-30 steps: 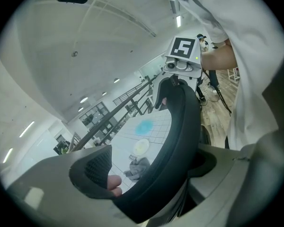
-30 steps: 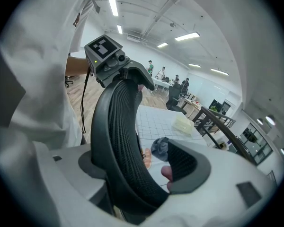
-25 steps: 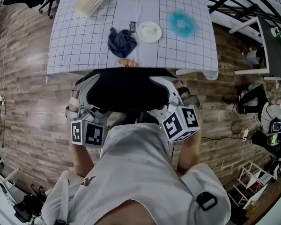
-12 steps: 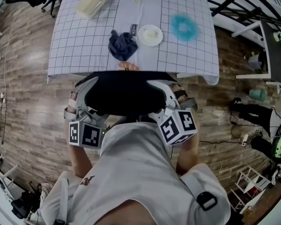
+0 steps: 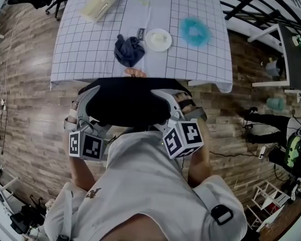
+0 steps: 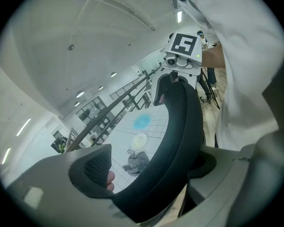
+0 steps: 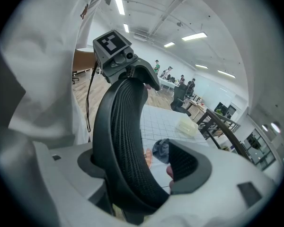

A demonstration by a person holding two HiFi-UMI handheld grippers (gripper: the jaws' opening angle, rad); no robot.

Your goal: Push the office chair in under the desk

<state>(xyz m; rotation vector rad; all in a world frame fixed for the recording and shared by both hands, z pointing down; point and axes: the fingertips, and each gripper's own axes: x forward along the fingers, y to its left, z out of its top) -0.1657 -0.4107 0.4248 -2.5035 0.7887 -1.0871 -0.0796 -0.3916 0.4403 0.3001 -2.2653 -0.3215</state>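
Note:
The office chair's black mesh backrest (image 5: 130, 104) stands against the near edge of the desk (image 5: 90, 44), which has a white grid cloth over it. My left gripper (image 5: 90, 100) clasps the backrest's left rim and my right gripper (image 5: 164, 97) its right rim. In the left gripper view the curved backrest (image 6: 180, 122) runs between the jaws of the left gripper (image 6: 151, 169). In the right gripper view the backrest (image 7: 125, 122) fills the right gripper (image 7: 130, 164), whose jaws have just been opening slightly with the rim still between them. The seat is hidden.
On the desk lie a dark blue cloth (image 5: 129, 49), a white plate (image 5: 158, 39), a teal fluffy thing (image 5: 195, 31) and a cream box (image 5: 97, 5). My white-shirted torso (image 5: 140, 185) is right behind the chair. Cables and bags (image 5: 291, 149) clutter the wooden floor at right.
The backrest and both grippers keep their hold and place at the desk's edge. Only the head view has drifted a little.

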